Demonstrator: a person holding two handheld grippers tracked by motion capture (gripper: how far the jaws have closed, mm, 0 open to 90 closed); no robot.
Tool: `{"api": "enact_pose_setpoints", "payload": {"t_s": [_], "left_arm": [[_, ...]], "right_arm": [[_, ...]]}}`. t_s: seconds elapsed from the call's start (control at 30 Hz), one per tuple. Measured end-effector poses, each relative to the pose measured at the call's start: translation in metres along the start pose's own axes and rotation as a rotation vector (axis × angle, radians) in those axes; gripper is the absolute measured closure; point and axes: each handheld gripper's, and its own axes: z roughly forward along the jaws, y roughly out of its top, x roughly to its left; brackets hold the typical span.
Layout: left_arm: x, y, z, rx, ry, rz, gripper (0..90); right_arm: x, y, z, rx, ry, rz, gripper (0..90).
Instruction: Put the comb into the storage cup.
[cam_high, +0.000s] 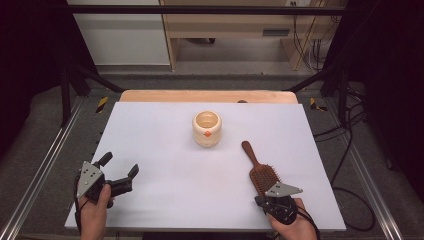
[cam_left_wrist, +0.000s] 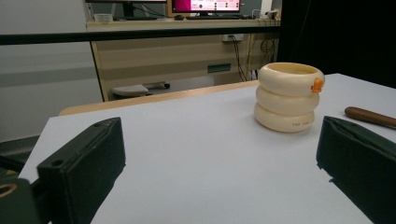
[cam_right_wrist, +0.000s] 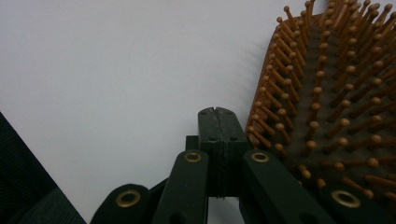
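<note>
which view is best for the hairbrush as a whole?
The high view: the whole hairbrush lies bristles-up on the table, handle pointing away from the person. The right gripper view gives only a close-up of its bristles; the left gripper view catches just the handle end.

White table (cam_high: 165, 145) with two obstacles: a cream ringed cup (cam_high: 207, 128) stood mid-table toward the far edge, and a wooden hairbrush (cam_high: 259, 170) lay bristles-up near the right front. Left half and the gap between cup and hairbrush were open.

Cup (cam_high: 207, 129) sits mid-table (cam_high: 150, 130); hairbrush (cam_high: 259, 170) lies to its right, nearer the person
</note>
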Motion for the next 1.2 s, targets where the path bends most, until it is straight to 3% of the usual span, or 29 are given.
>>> {"api": "enact_pose_setpoints", "payload": {"t_s": [1.2], "left_arm": [[0.000,0.000,0.000,0.001,0.002,-0.002,1.4]], "right_arm": [[-0.018,-0.009,-0.013,0.010,-0.074,0.051,90.0]]}}
